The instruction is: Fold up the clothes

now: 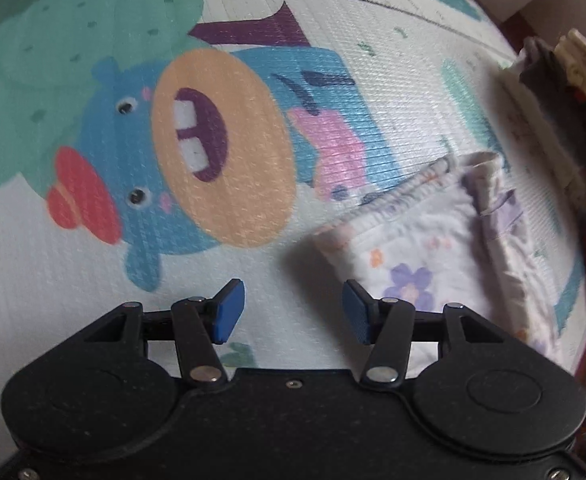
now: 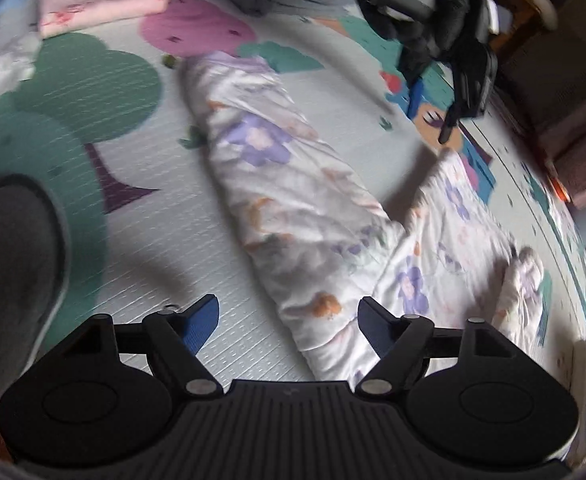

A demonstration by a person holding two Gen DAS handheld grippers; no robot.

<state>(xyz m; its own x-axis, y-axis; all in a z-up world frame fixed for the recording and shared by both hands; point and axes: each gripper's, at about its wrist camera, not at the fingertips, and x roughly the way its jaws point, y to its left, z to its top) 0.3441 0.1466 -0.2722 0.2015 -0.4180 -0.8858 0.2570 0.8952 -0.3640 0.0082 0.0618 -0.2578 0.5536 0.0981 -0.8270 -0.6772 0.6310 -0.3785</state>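
Cartoon animals and trees cover the play mat (image 1: 333,60) on which everything lies. On it are spread the floral pants (image 2: 293,208), white with purple and orange flowers: one leg runs long and flat away from the right gripper (image 2: 289,320), the other bends off to the side with its end bunched, so the garment is laid out rather than fully folded. The right gripper's fingers stand wide apart and hold nothing, just above the near edge of the leg, probably placed to take that edge. The left gripper (image 1: 293,312), equally wide open and empty, hovers beside the elastic waistband (image 1: 405,188). A folded pink garment (image 2: 101,0) lies well apart, likely set aside as finished.
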